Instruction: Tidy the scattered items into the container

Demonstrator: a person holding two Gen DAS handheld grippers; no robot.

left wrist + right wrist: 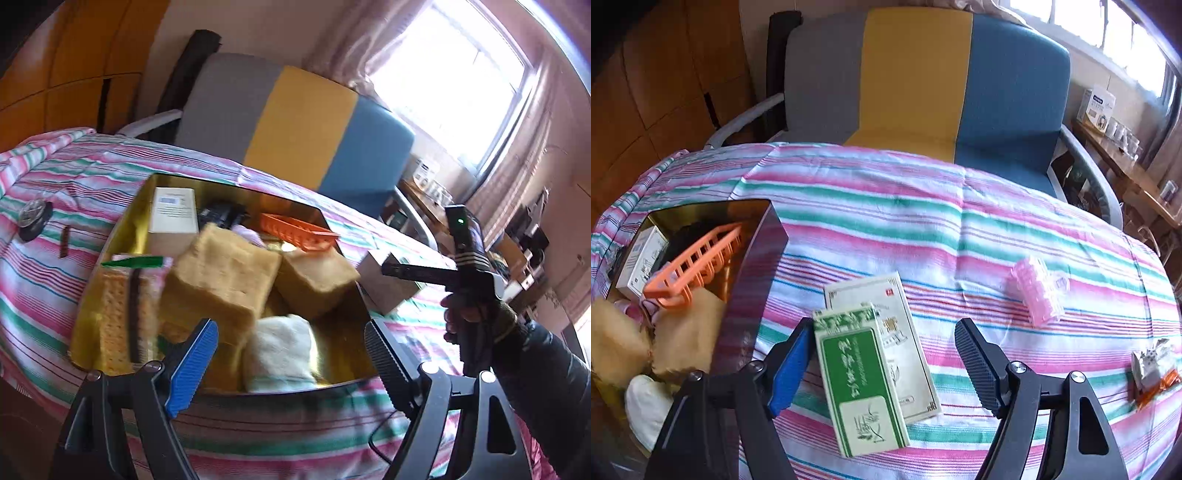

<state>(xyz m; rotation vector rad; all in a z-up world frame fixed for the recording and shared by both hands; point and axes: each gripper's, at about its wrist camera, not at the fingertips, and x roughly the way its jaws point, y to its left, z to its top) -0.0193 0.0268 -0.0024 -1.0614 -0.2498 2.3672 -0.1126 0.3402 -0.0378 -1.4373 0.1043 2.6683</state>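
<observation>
Holding sponges [221, 273], an orange basket [297, 232] and boxes [173, 214], the gold tin [110, 236].

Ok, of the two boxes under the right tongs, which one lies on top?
The green-fronted box, between the open right tongs. It overlaps the larger cream box lying flat on the striped cloth.

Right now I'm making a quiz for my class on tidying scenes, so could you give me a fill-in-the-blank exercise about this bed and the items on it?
1. The orange basket lies inside the gold ____.
2. The green box lies partly on top of a ____ box.
3. The pink roller lies on the ____ blanket.
4. The chair behind the bed is grey, ____ and blue.

Missing words: tin; white; striped; yellow
</observation>
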